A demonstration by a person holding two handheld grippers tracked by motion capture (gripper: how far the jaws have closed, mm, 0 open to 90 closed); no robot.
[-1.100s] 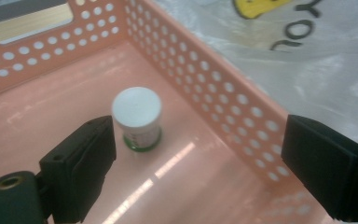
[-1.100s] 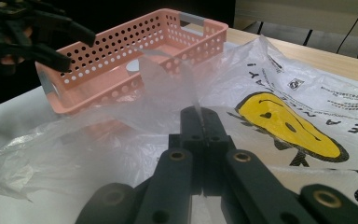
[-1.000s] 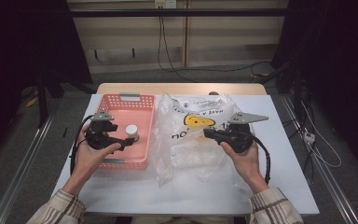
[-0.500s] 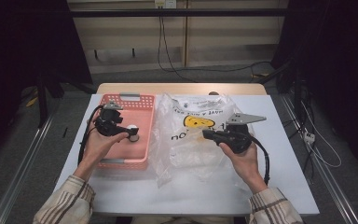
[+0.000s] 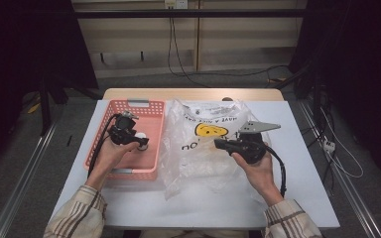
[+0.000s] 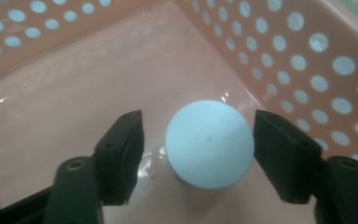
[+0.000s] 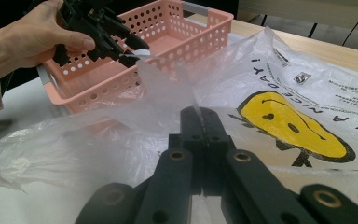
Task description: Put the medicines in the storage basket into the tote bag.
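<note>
Left tool [image 6: 198,149] has been closing around, not yet gripping, the cap [image 6: 209,143] in my basket [image 6: 307,60]; right tool [image 7: 200,122] pinches the bag [image 7: 168,93], so bagging remains.

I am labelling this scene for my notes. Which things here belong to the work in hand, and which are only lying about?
In use:
left gripper, jaws just closing around the white round object
pink basket
right gripper, shut on the plastic bag

Lying about:
cables on the floor

a pink perforated basket [image 5: 151,116], a white round cap [image 6: 209,142], a clear bag [image 5: 198,163] printed with a yellow smiley.
</note>
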